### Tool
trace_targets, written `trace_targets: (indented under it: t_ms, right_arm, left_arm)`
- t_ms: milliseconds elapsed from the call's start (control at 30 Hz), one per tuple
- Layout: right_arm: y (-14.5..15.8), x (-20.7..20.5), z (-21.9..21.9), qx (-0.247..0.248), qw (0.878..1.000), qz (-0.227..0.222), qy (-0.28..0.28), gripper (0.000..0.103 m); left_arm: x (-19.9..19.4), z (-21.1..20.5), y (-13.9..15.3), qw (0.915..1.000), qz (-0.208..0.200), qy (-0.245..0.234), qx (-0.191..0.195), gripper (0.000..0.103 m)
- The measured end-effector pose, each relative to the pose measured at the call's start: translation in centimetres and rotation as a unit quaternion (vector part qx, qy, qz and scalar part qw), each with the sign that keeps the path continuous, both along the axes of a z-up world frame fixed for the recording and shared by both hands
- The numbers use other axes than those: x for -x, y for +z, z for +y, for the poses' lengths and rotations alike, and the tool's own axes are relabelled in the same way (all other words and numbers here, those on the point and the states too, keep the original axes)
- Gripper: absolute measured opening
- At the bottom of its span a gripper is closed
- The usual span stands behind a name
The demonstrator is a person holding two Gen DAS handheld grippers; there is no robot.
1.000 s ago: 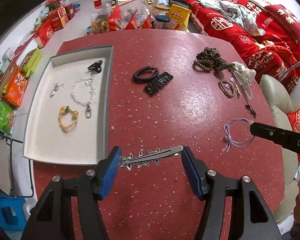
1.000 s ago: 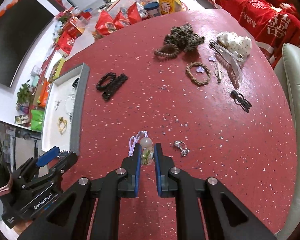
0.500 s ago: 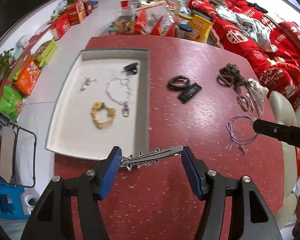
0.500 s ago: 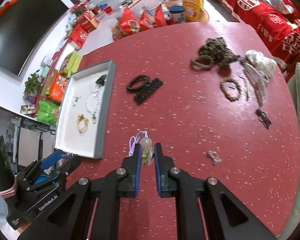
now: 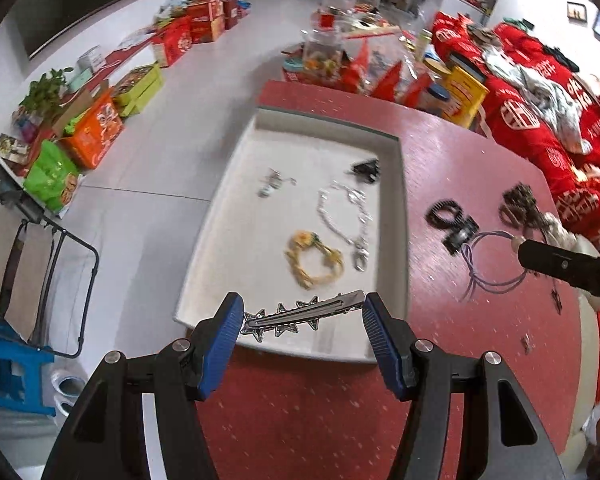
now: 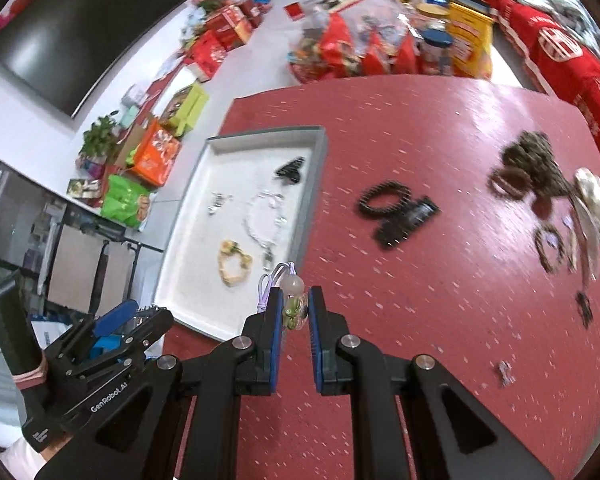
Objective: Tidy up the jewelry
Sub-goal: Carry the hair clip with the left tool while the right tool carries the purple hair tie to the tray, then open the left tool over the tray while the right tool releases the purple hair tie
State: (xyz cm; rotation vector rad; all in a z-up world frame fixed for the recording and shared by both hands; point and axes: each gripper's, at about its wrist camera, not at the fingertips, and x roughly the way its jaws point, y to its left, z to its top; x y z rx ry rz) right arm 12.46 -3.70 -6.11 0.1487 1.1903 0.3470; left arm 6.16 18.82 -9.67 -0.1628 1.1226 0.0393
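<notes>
My left gripper (image 5: 302, 314) is shut on a silver star hair clip (image 5: 300, 314), holding it lengthwise above the near edge of the white tray (image 5: 228, 216). The tray holds a yellow bracelet (image 5: 314, 258), a silver chain (image 5: 346, 216), a black clip (image 5: 366, 168) and a small silver piece (image 5: 272, 184). My right gripper (image 6: 294, 312) is shut on a purple cord bracelet with a pale bead (image 6: 294, 286), held above the red table near the tray's (image 6: 180, 248) right rim. The cord (image 5: 492, 264) also shows in the left wrist view.
On the red table (image 6: 440, 300) lie black hair ties and a black clip (image 6: 396, 208), a brown pile of bracelets (image 6: 528, 164), a brown bead bracelet (image 6: 550, 246) and small charms (image 6: 506, 372). Snack bags and jars crowd the far edge. Boxes stand on the floor at left.
Both grippers have moved left toward the tray with their items still held. The star clip now hangs over the tray's near edge; the purple bracelet is close to the tray's right rim.
</notes>
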Motion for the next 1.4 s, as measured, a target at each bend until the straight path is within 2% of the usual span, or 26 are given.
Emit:
trace_targets:
  t_ms: [267,500,900,1400]
  right_arm:
    - [0.0,-4.0,3.0,-0.031,0.999,-0.006,0.011,0.013]
    - [-1.1,-8.4,5.8,-0.031,0.999,-0.012,0.029,0.013]
    - [-6.2,-14.0,8.0,-0.053,0.998,0.012,0.019,0.013]
    - [-12.4,-16.3,9.3,-0.031,0.999,0.037,0.001,0.013]
  left_arm:
    - [-2.6,2.5,-1.2,0.9996,-0.01,0.025,0.003,0.063]
    - [-4.8,3.0,-2.8,0.9994,-0.016,0.03,0.003,0.063]
    - [-8.3,3.4,-7.4,0.9989,0.002,0.045,-0.007,0.063]
    - [-9.1,2.3,-10.8,0.9971,0.022,0.047,-0.056,0.064]
